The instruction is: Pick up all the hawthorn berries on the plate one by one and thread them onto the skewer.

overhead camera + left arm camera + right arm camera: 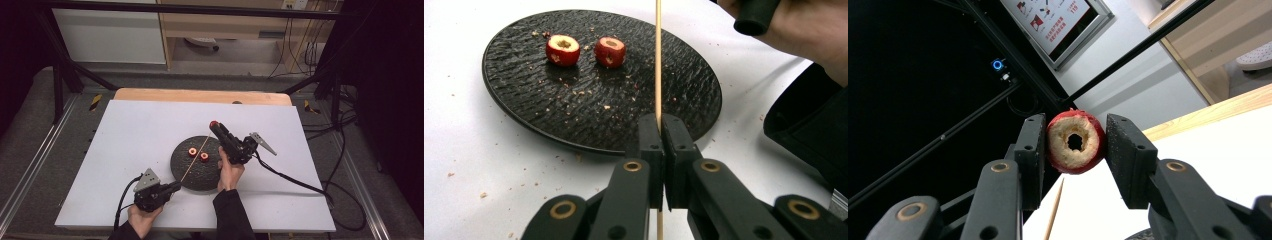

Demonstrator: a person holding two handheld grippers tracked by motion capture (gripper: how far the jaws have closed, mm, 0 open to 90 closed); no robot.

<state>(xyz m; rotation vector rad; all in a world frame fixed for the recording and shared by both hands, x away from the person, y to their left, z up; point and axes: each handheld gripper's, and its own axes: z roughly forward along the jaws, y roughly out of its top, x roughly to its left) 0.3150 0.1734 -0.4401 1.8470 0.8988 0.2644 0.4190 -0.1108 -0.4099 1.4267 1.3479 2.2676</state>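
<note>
The lower end of the wooden skewer (658, 60) was hidden between the jaws of the left hand-held gripper (663, 125), and in the high view its upper end was hard to separate from the right hand-held gripper (215, 125). Only the cuff and part of the right hand (809, 27) showed at the 1 o'clock corner of the left gripper view, cut off by the frame.

The left hand (142, 215) held its hand-held gripper low at the 7 o'clock edge of the round black plate (187, 167), jaws shut tight on the skewer, which slanted up across the plate toward 1 o'clock. The right hand rose from the plate's 4 o'clock side, its hand-held gripper tilted up and away, jaws clamped on the sides of a cored red fruit piece (1075, 141) with the bored hole facing the camera. That piece hung above the white tabletop (125, 150), just past the plate's 1 o'clock edge, near the skewer's tip.

Two more cored red fruit pieces (562, 50) (610, 51) sat side by side on the plate, apart from each other, with crumbs scattered over the plate and tabletop. Black cables (295, 182) trailed from both grippers across the tabletop.
</note>
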